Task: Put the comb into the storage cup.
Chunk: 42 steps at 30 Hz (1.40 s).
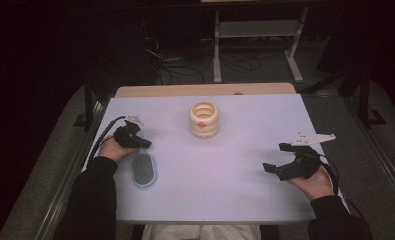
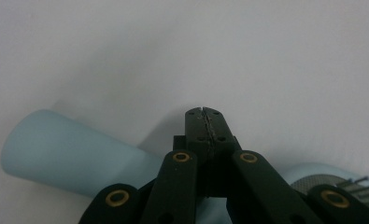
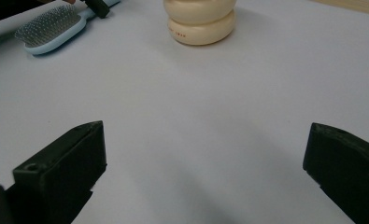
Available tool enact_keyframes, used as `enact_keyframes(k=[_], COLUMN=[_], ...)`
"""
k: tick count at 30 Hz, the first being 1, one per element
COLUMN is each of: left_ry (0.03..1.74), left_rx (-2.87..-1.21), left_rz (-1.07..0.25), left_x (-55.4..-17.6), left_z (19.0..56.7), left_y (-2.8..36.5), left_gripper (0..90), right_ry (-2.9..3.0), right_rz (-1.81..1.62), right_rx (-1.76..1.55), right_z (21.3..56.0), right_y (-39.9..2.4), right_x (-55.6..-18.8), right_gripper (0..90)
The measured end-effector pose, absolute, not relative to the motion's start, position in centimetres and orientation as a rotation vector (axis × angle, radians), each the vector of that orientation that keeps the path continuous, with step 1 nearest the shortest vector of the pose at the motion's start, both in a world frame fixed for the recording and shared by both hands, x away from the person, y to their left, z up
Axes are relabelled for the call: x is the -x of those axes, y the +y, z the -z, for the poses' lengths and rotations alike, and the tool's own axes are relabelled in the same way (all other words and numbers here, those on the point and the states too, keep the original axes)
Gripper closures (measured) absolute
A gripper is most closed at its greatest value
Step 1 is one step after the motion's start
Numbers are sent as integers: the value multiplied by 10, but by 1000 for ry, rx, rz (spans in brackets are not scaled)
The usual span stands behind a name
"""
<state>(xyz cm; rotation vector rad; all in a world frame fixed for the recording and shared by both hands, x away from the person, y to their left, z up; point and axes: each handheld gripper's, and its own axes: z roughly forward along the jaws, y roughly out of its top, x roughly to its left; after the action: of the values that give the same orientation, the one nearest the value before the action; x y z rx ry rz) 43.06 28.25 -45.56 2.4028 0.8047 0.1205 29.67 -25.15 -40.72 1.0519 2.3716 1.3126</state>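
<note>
High view: a pale table (image 1: 225, 190) is seen with dark floor around it and a strip of bare wood along its far edge. The broad middle and near part of the table top lies free, between the two hands.

A cream ringed holder (image 1: 203, 119) stands upright near the far edge, about midway along it, well apart from both grippers. A light blue hairbrush (image 1: 143, 170) lies flat close to the left edge, bristles up, its head toward the near edge and its handle toward the far edge.

The left gripper (image 1: 146, 144) is held over the handle end of the hairbrush. In the left gripper view its jaws are seen pressed together at the tips with nothing between them, while the blue handle (image 2: 65, 151) passes beneath them and the bristled head shows at the lower right; whether the jaws touch the handle cannot be told.

The right gripper (image 1: 276, 157) is held near the right edge, low over bare table. In the right gripper view its jaws stand wide apart with nothing between them, and the holder (image 3: 201, 21) and hairbrush (image 3: 51, 28) are seen farther off.
</note>
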Motion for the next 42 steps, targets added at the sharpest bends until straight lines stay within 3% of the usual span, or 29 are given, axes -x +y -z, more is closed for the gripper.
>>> enact_keyframes(k=[42], left_ry=[852], left_rx=[-2407], left_rz=[-148], left_x=[-385], left_z=[455], left_y=[331], left_gripper=[900], right_ry=[2383], right_rz=[-1301], right_rx=[-1058], right_z=[408], right_y=[-250], right_x=[-297], right_gripper=[0])
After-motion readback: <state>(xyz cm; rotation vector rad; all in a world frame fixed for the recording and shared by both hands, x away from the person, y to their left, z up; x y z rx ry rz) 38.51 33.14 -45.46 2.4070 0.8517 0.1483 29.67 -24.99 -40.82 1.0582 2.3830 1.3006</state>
